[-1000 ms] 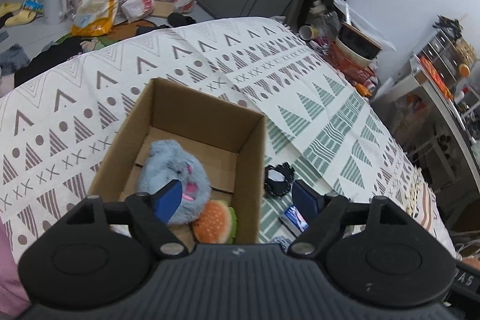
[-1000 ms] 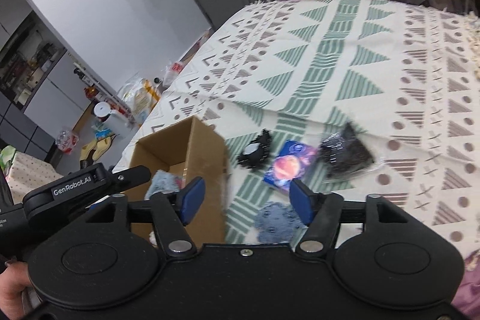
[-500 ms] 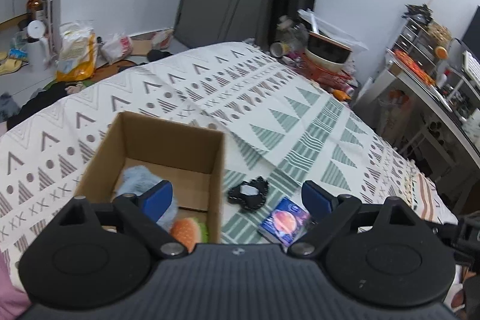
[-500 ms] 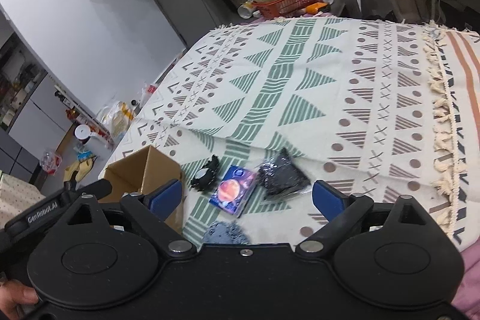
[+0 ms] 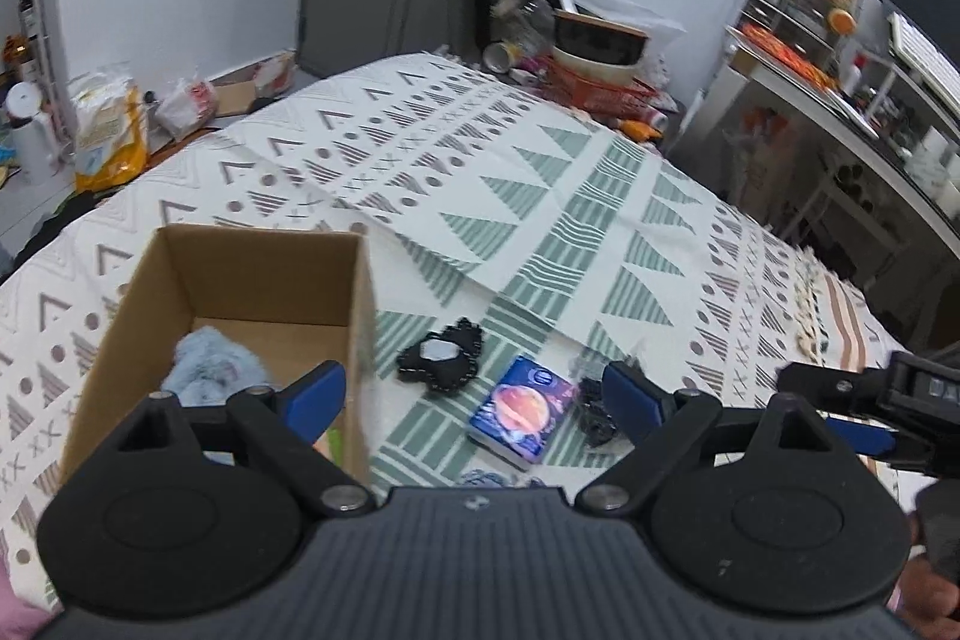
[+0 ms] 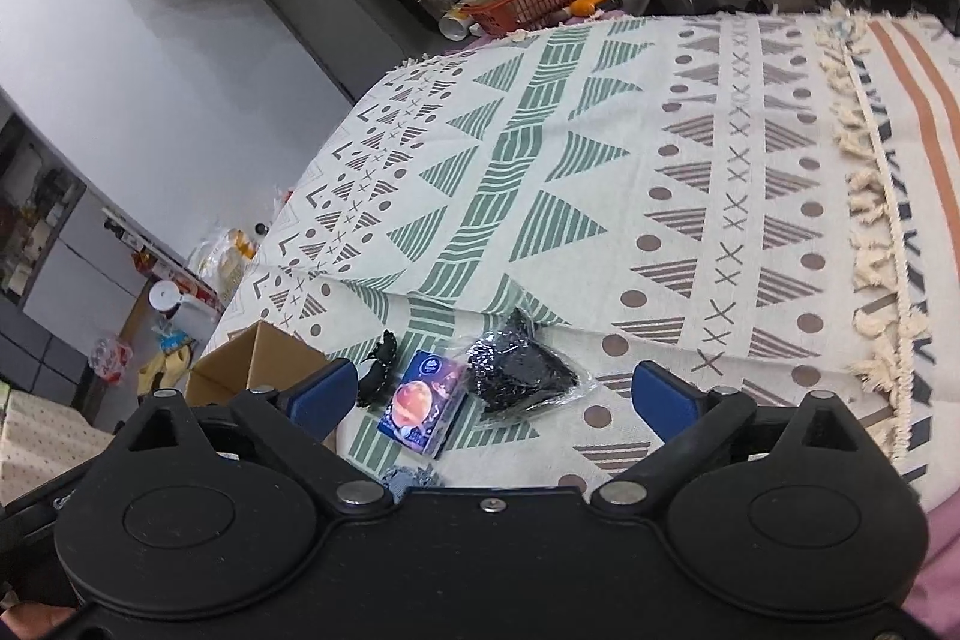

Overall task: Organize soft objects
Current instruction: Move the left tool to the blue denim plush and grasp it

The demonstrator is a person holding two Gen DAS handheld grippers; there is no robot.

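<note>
Both views now take in far more of the bed and its patterned cover than a second ago, when the left camera looked almost straight down into the cardboard box. The left tool has pulled up and back from the box, and the right tool has lifted away too, so the loose items look smaller and sit lower in its picture. That reads as a drop-off just finished and a fresh pick about to start.

The box stands open on the bed at the left. A pale blue plush lies inside it on the floor of the box, with a sliver of green showing beside the left blue pad. Both belong to the sorted share.

Still out on the cover, just right of the box, lie a black scrunchie, a blue tissue pack printed with a planet, and a black bundle in clear wrap touching the pack's far corner. A blue-grey knitted piece peeks out at the near edge, mostly hidden by the tool body.

The left tool's jaws stand wide apart and hold nothing. The right tool's jaws are spread even wider than before, also bare, with the tissue pack and the wrapped bundle framed between them; one of these seems the likely next pick.
</note>
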